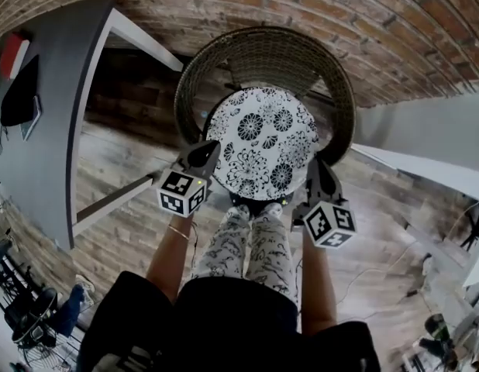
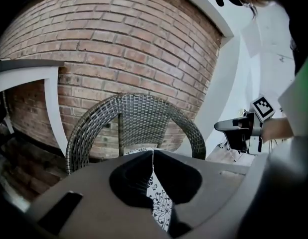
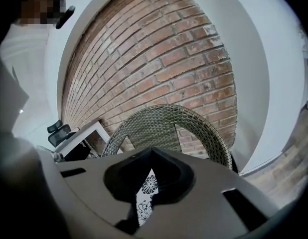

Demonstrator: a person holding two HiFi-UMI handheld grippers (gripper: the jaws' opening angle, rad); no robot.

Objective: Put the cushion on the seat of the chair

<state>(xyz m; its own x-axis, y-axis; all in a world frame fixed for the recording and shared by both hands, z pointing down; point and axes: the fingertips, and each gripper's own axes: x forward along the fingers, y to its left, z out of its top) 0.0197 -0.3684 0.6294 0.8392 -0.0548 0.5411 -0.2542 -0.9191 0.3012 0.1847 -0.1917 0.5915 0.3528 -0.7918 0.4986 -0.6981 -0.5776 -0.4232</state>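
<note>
Because the round, soft white cushion with black flower print (image 1: 263, 142) is wide and would sag from one side, I judge it is taken at two places on its near rim. The left gripper (image 1: 203, 155) bites at about 8 o'clock of the cushion and the right gripper (image 1: 318, 173) at about 4 o'clock. Both grippers are closed tight. In each gripper view a thin edge of the printed cloth (image 2: 161, 208) (image 3: 146, 193) is pinched between the jaws. The cushion is over the seat of the round grey wicker chair (image 1: 263, 49), which stands at 12 o'clock against the red brick wall (image 1: 224, 6). Whether it already rests on the seat, I cannot tell.
</note>
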